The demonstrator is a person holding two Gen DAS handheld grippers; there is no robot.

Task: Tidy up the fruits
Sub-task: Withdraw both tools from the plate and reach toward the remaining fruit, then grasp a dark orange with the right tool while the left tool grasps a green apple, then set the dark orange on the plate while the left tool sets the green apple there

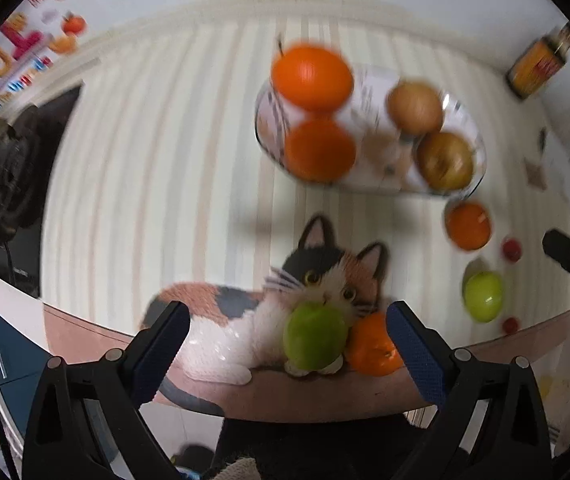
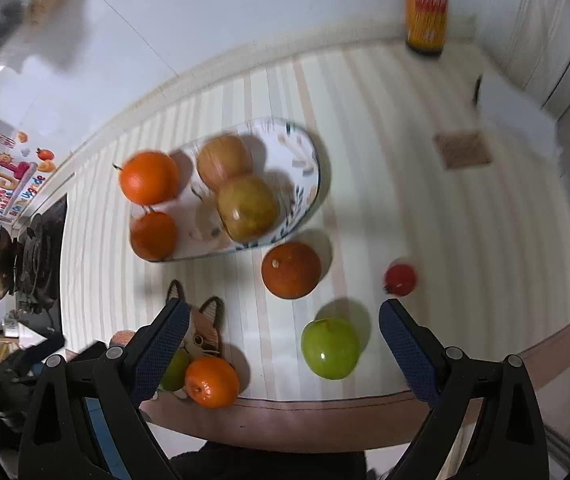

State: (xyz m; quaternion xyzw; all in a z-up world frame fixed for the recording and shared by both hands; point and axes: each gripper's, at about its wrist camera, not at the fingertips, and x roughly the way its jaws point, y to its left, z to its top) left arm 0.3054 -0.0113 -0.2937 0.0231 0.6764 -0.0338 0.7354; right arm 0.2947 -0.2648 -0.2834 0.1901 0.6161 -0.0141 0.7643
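An oval patterned plate (image 2: 305, 152) holds two oranges (image 2: 149, 177) and two brownish-yellow apples (image 2: 248, 208); it also shows in the left wrist view (image 1: 373, 84). On a cat-shaped mat (image 1: 221, 316) at the table's front edge lie a green apple (image 1: 314, 337) and an orange (image 1: 373, 346). Loose on the cloth are an orange (image 2: 291, 269), a green apple (image 2: 331, 348) and a small red fruit (image 2: 400, 279). My left gripper (image 1: 289, 344) is open, above the mat's green apple. My right gripper (image 2: 281, 340) is open, just above the loose green apple.
A dark bottle with an orange label (image 2: 425, 8) stands at the back by the wall. A small brown square (image 2: 463, 150) lies at the right. A colourful box (image 2: 5, 184) and dark items stand at the left. A second small red fruit (image 1: 509, 325) lies near the front edge.
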